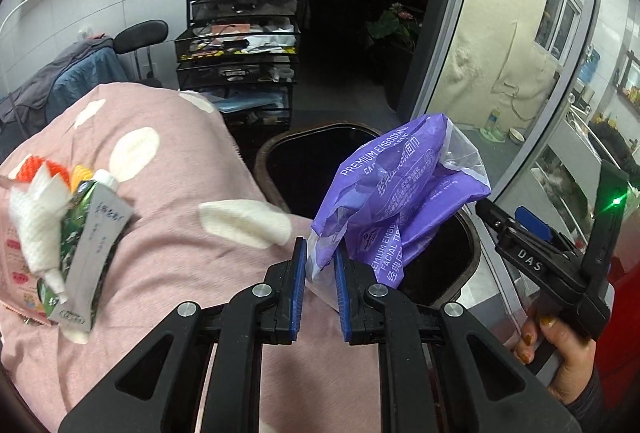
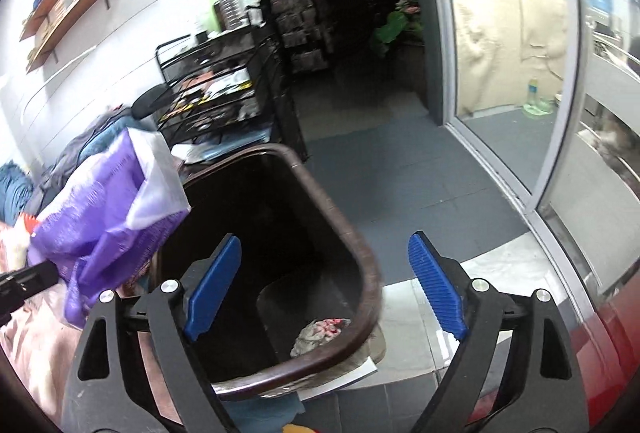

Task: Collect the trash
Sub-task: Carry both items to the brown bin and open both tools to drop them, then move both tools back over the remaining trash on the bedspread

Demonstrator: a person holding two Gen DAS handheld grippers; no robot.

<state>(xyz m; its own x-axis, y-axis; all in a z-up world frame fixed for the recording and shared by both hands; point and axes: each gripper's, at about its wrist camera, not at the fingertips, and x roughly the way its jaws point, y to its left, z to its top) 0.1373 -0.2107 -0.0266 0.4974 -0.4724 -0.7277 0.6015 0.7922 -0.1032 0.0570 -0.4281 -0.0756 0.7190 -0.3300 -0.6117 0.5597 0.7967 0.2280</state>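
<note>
Pinched nearly together, the blue pads of my left gripper [image 1: 320, 289] clamp the clear lower edge of a crumpled purple tissue wrapper [image 1: 396, 189], which stands up from the jaws and leans right, over the near side of the open trash bin [image 1: 272, 153]. My right gripper [image 2: 324, 287] has its jaws spread wide with nothing between the pads; it hangs over the near rim of the same dark brown bin [image 2: 340, 229]. Inside the bin, low at the near end, lies a wad of grey material with red specks [image 2: 320, 333], possibly a used tissue, though the dim interior leaves this uncertain. In the left wrist view, to the left of the bin, a pink blanket with white spots [image 1: 168, 233] carries more litter: a green pouch with a white cap [image 1: 86, 245] and a crumpled white paper [image 1: 34, 217] lying against it. A black wire rack holding bottles [image 1: 240, 29] stands at the far side.
</note>
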